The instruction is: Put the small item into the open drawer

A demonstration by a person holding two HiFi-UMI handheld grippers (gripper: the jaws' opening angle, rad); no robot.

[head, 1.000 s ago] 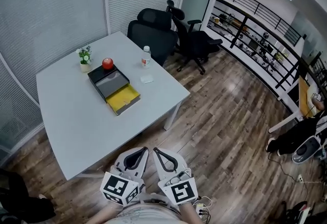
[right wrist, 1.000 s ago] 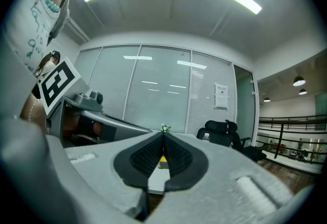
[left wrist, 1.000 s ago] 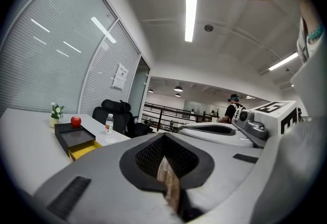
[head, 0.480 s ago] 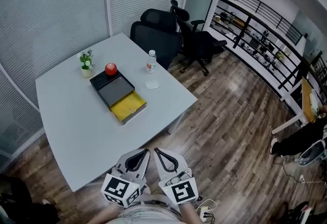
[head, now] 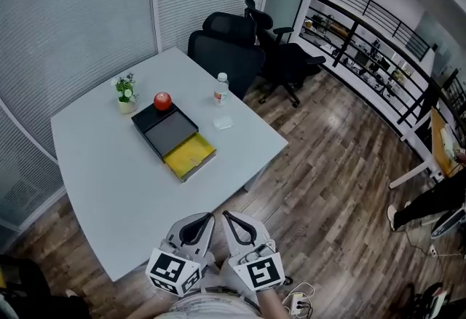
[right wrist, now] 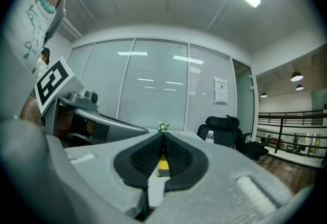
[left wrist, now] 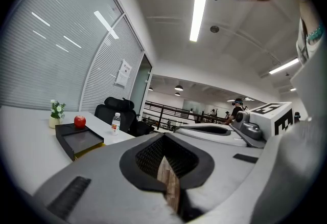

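Both tongs are held low and side by side, off the near edge of the white surface (head: 109,179), and nothing is carried in them. The left tongs (head: 202,220) are closed, with only a thin slit left behind the meeting tips. The right tongs (head: 230,218) are fully closed too, and they are empty.

The small item (head: 223,121) – a pale, flat-looking piece whose exact kind cannot be told – is found well ahead of the tongs, almost straight in front of them, near the far right edge of the surface. A water bottle (head: 220,88) is standing just behind it. The open drawer (head: 189,156), yellow inside, is seen ahead and a little to the left, nearer to the tongs than the item. It is pulled out of a black drawer box (head: 164,128), on which a red apple (head: 162,101) is placed.

The item is judged to be light and low, perhaps smooth – so it could slide away when touched. It should probably be taken across its narrower sides, with the tips kept close to the surface.
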